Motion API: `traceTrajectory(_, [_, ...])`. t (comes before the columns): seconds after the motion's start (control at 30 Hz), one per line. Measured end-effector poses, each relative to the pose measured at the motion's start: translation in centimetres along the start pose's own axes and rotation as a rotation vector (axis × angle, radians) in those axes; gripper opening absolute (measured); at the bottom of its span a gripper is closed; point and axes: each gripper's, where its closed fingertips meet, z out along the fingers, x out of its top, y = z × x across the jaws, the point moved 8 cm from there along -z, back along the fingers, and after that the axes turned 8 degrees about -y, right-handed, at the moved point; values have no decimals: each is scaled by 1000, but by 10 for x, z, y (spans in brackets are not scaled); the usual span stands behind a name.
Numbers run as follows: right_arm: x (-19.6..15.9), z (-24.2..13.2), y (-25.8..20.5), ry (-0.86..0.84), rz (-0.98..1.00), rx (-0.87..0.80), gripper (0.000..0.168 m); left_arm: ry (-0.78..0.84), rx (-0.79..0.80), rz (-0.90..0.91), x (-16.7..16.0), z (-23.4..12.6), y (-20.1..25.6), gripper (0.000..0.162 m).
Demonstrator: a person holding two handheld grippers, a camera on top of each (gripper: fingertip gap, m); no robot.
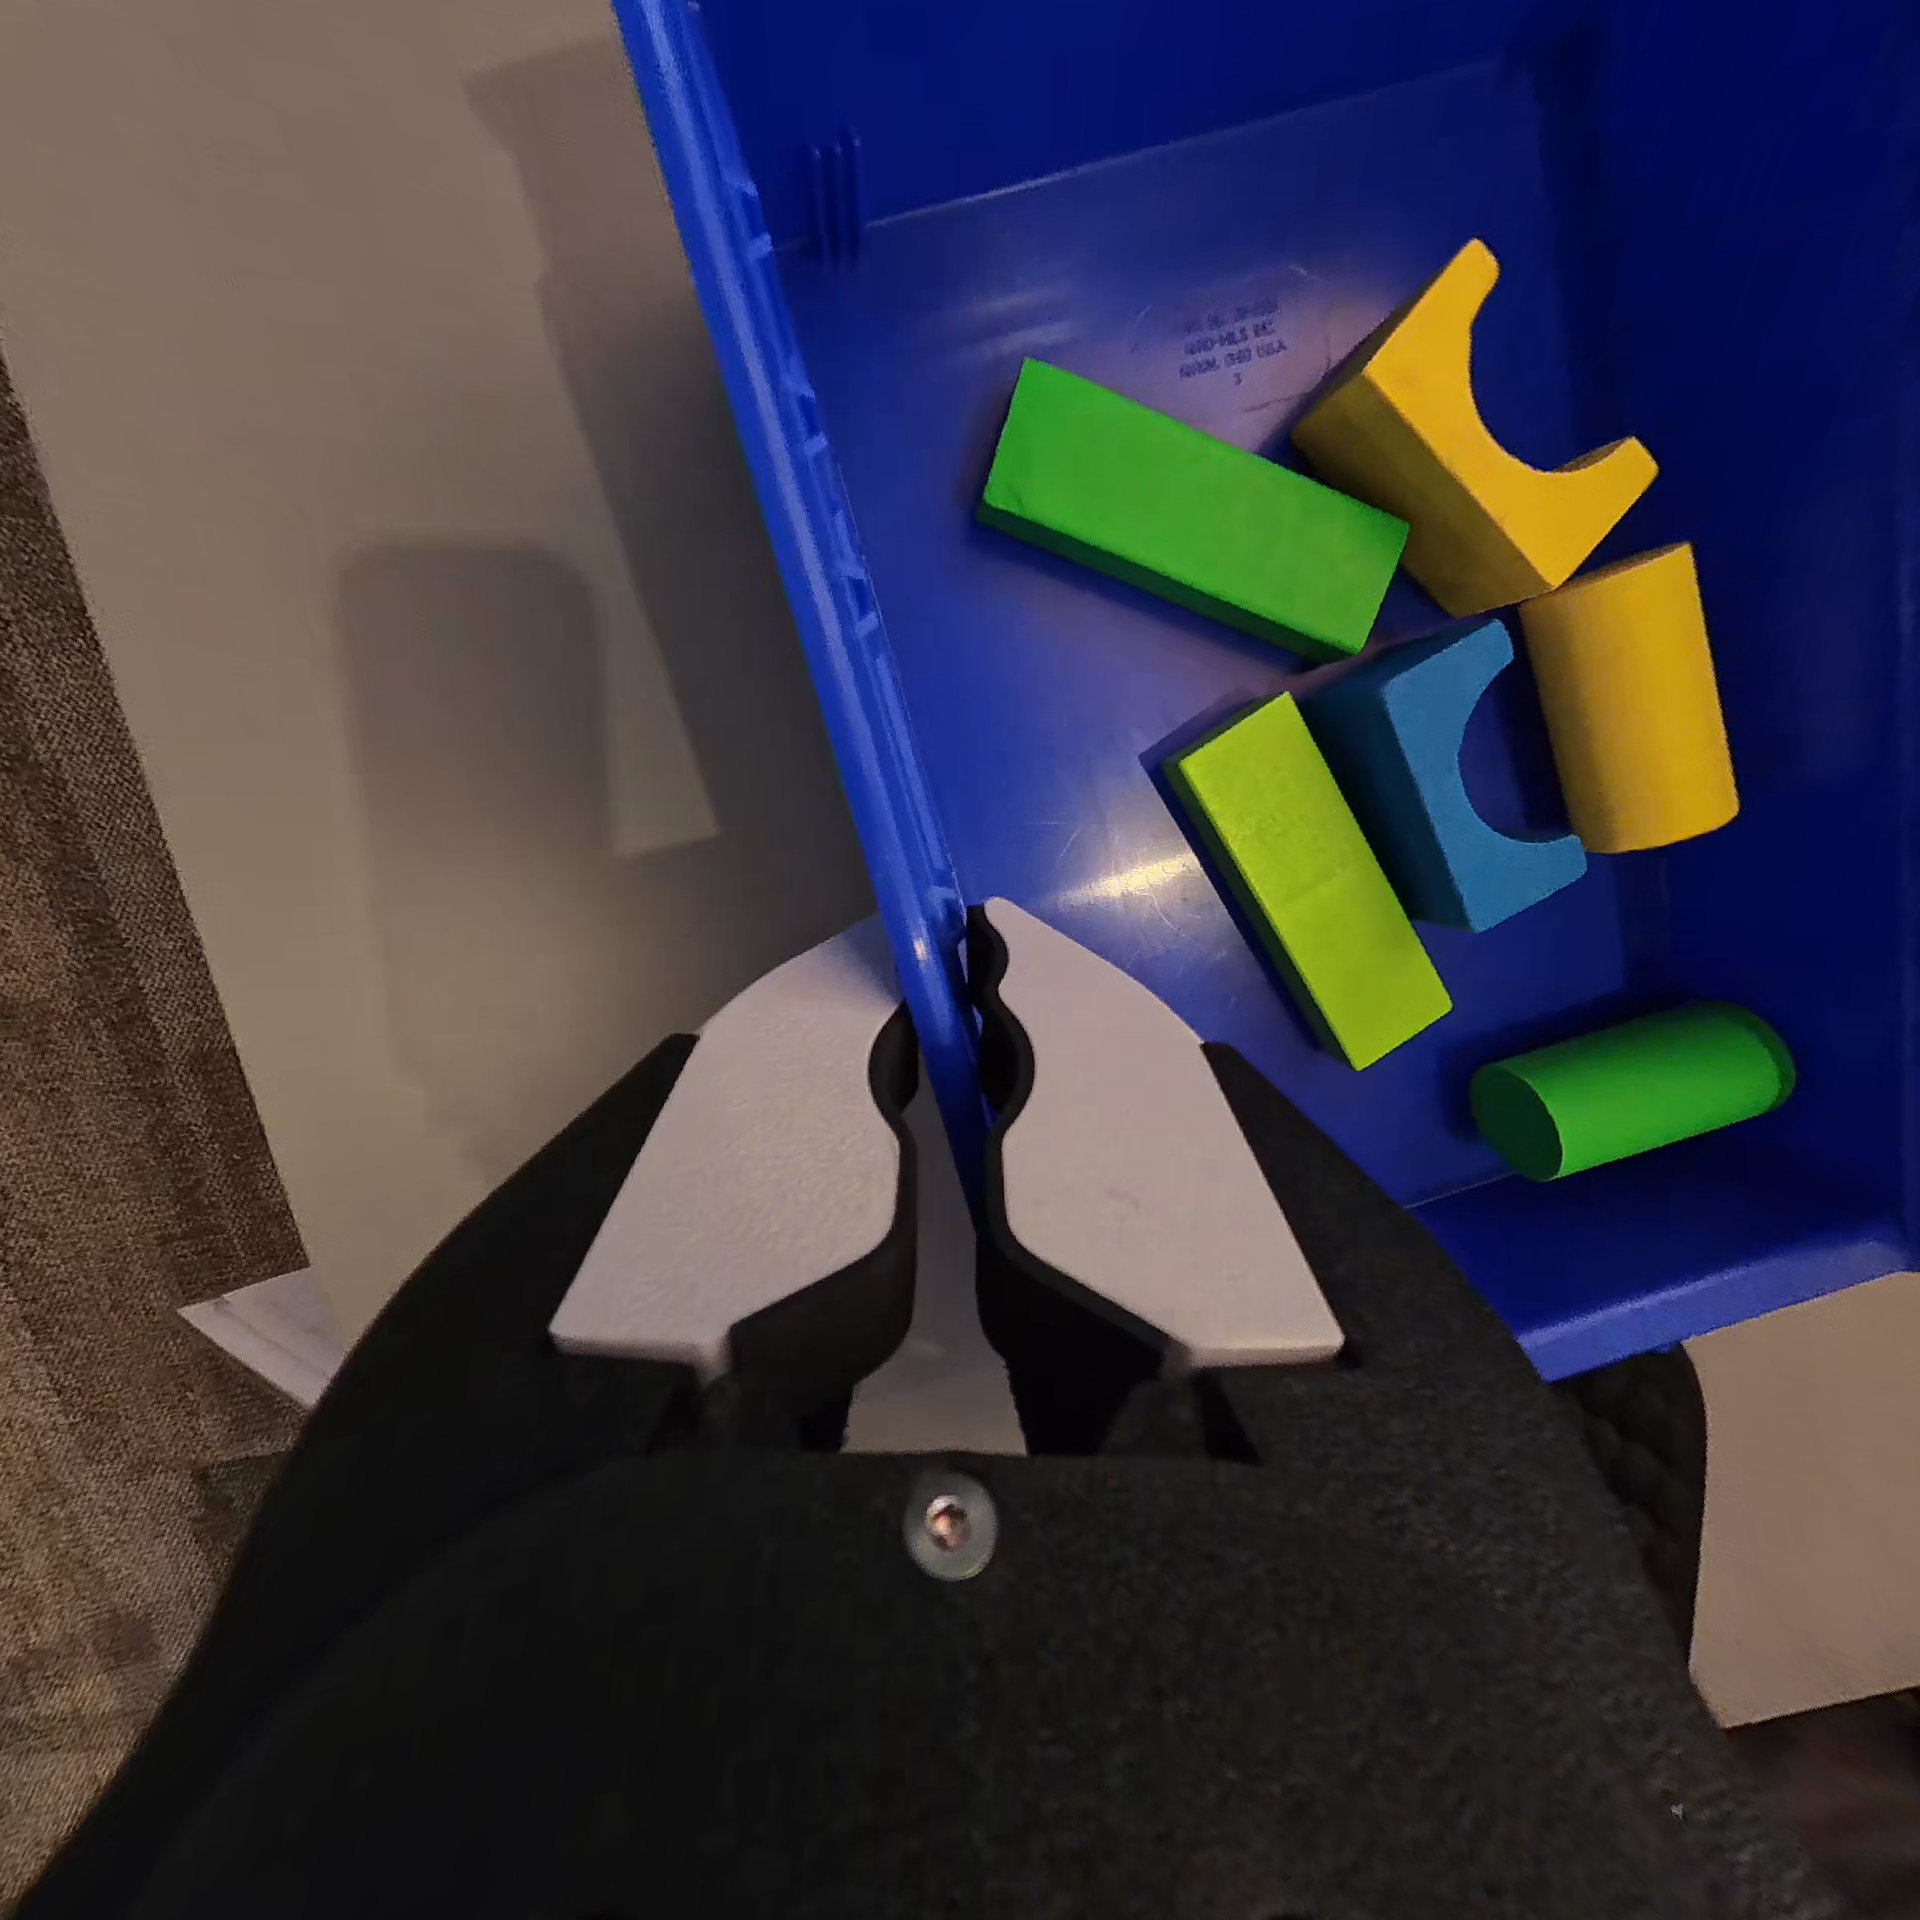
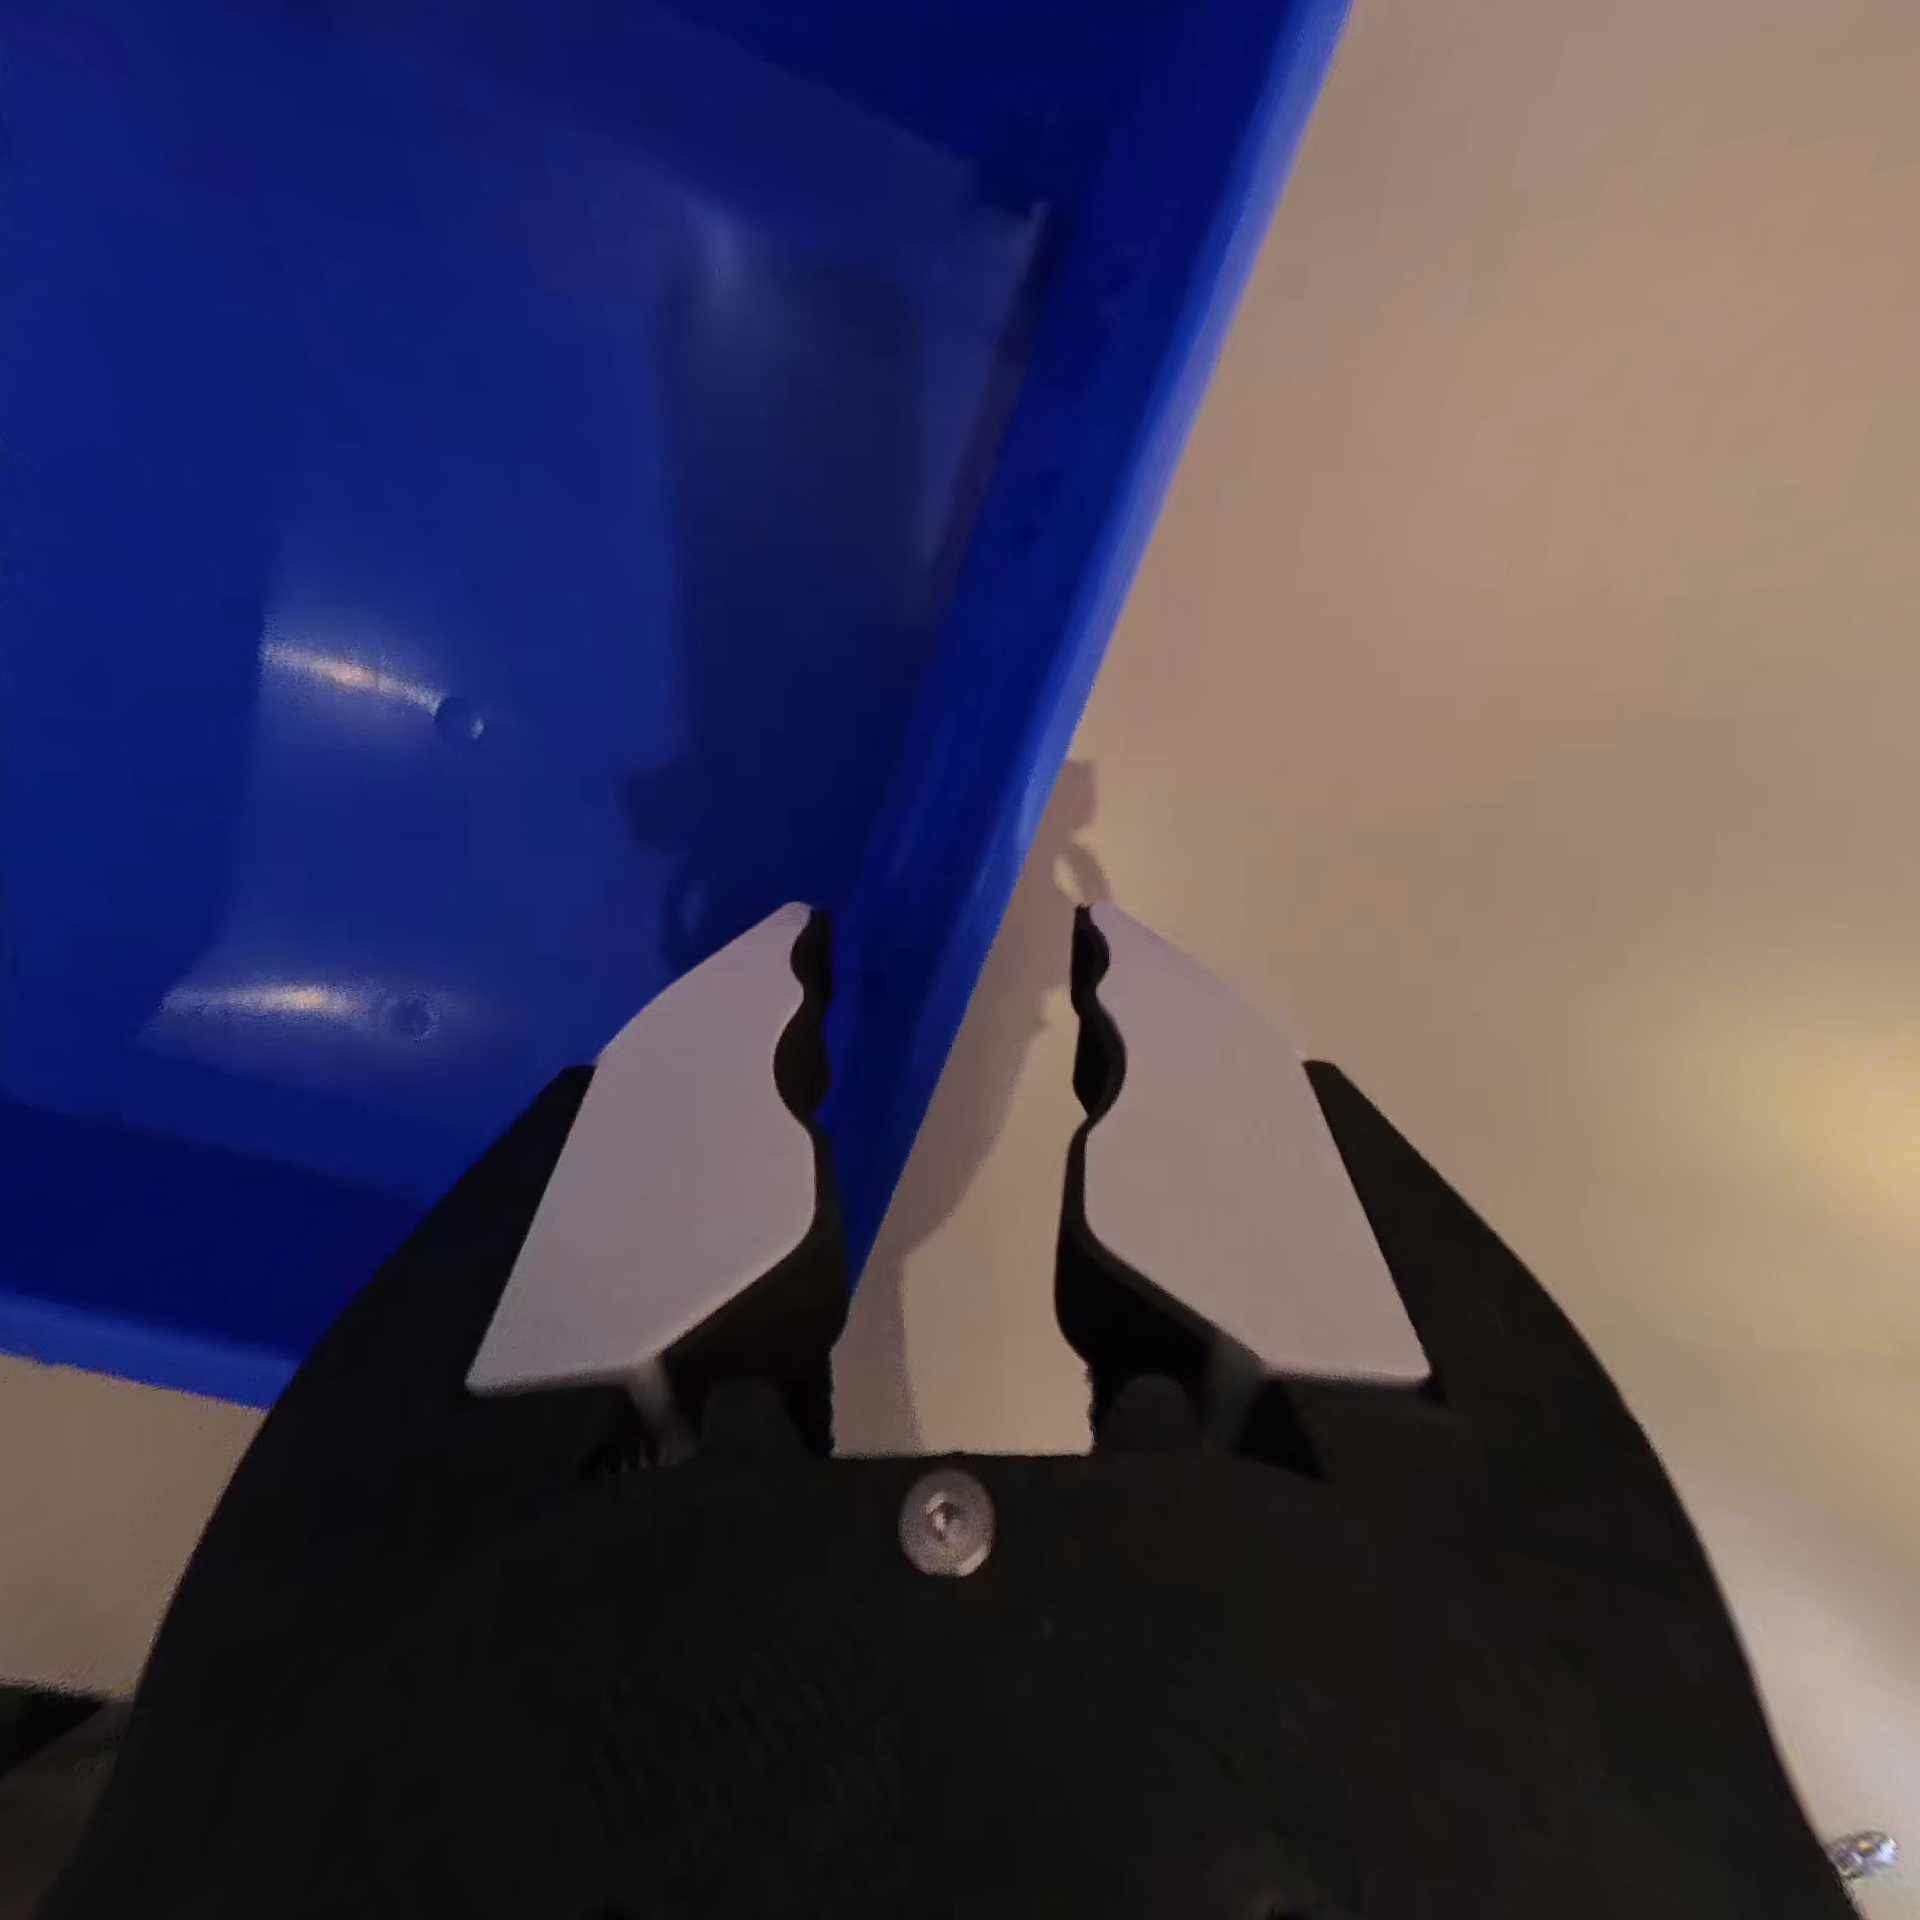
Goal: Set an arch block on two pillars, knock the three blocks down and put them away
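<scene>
A blue bin (image 1: 790, 416) holds several blocks in the left wrist view: a yellow arch (image 1: 1455, 457), a blue arch (image 1: 1423, 769), a yellow cylinder (image 1: 1631, 696), a green cylinder (image 1: 1631, 1091) and two green planks (image 1: 1195, 509) (image 1: 1309, 883). My left gripper (image 1: 940, 966) is shut on the bin's left wall. In the right wrist view my right gripper (image 2: 948, 920) is open and straddles the bin's right wall (image 2: 1091, 520). Its left finger (image 2: 707, 1091) is inside the bin and its right finger (image 2: 1195, 1091) stands apart outside. No blocks show in that view.
The bin rests on a white table (image 1: 416, 520), which also shows in the right wrist view (image 2: 1558, 623). Brown carpet (image 1: 83, 935) lies beyond the table's left edge. A white shape (image 1: 1808, 1507) sits just below the bin's near corner. Some 45 cm of space lies between my two pairs of fingers.
</scene>
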Motion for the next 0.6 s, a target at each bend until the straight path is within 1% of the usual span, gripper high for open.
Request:
traceTrajectory(0.03, [-1, 3, 1, -27, -1, 27, 45, 1, -4, 4, 1, 0, 1, 6])
traceTrajectory(0.07, [-1, 6, 1, -59, 0, 64, 33, -2, -4, 9, 1, 1, 3, 6])
traceTrajectory(0.1, [-1, 9, 2, -78, -1, 105, 13, -6, 0, 14, 1, 1, 5, 6])
traceTrajectory(0.13, [0, 10, 6, -81, -6, 119, 11, -12, 4, 19, 1, 1, 6, 6])
traceTrajectory(0.33, [2, 13, 51, -72, 48, 202, 7, -28, 26, 61, 6, 2, 15, 7])
traceTrajectory(0.47, [-10, 13, 101, -88, 81, 162, 8, -6, -2, 110, 11, 7, 19, 9])
traceTrajectory(0.6, [-32, 12, 161, -107, 153, 143, 8, -22, -26, 81, 14, 12, 17, 8])
